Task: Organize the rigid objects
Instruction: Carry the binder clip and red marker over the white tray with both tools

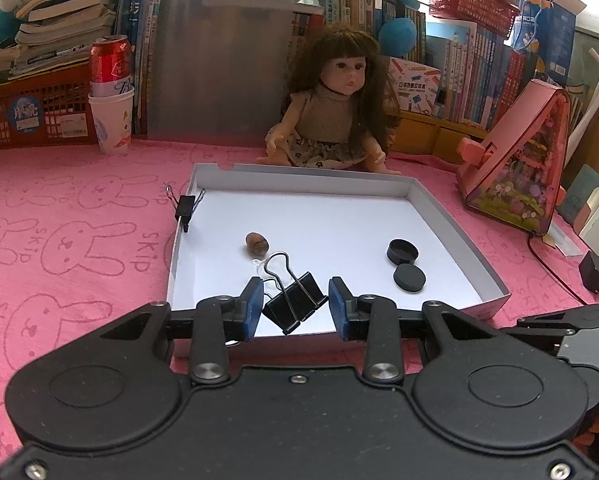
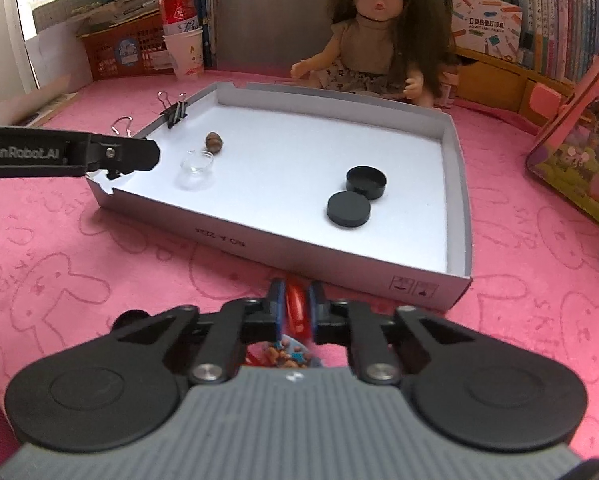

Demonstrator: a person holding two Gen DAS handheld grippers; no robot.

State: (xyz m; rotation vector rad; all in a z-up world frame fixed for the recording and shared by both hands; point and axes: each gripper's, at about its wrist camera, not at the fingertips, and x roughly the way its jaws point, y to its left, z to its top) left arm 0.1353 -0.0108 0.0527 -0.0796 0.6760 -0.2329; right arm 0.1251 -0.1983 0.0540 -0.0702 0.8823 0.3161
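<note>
- The left hand-held gripper [image 1: 295, 306] holds a large black binder clip [image 1: 295, 300] between its blue pads at the near-left corner of the white cardboard tray [image 2: 457, 184].
- The right hand-held gripper [image 2: 295, 308] is clamped narrow on what looks like a red item [image 2: 296, 307], blurred, over the pink counter [image 2: 99, 264] beside the tray's near wall.
- In the tray: two black lids [image 2: 349, 208], a brown nut [image 2: 214, 141], a clear jar [image 2: 197, 166].

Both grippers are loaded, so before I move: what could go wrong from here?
The large binder clip sits skewed between the pads of the left gripper, so it may twist out. The clear jar stands close beside that gripper and could be knocked. The right gripper, shut on a red item, could catch the tray wall.
</note>
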